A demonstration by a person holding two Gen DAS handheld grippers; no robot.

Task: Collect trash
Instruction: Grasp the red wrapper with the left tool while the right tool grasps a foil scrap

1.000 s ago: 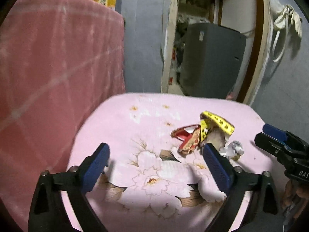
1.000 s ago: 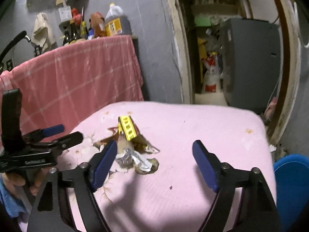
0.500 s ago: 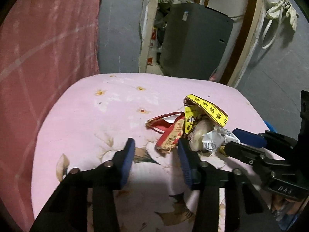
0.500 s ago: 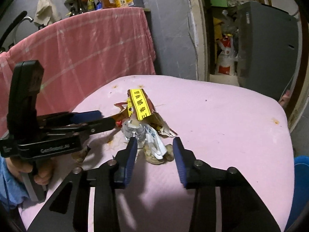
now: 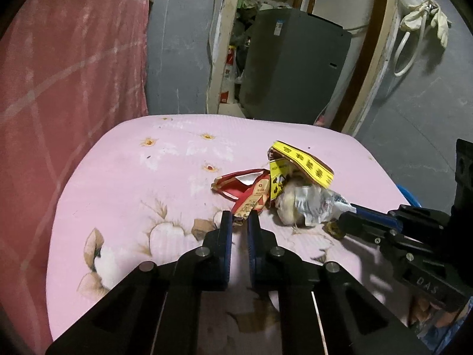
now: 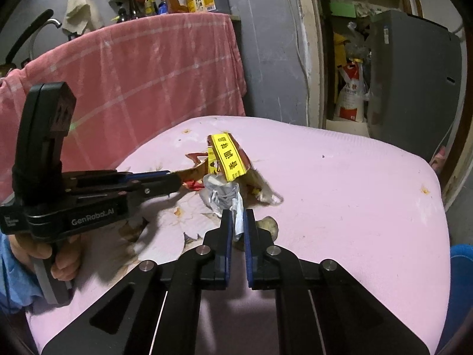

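Both grippers have just closed on the trash pile on the pink table [image 5: 124,159]: left gripper [image 5: 240,220] jaws pinching the red wrapper [image 5: 251,204], right gripper [image 6: 236,222] jaws pinching crumpled clear plastic [image 6: 224,195]; thin edge grips may slip when lifted.

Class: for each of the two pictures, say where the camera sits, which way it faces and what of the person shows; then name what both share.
Left wrist: on the left gripper, facing down over the pink flowered cushion; its jaws have just closed on the red and tan snack wrapper; right gripper enters beside.
Right wrist: on the right gripper, just closed on the crumpled white plastic wrapper; the person's left hand shows.
Shared: cushion, yellow printed strip, grey cabinet.
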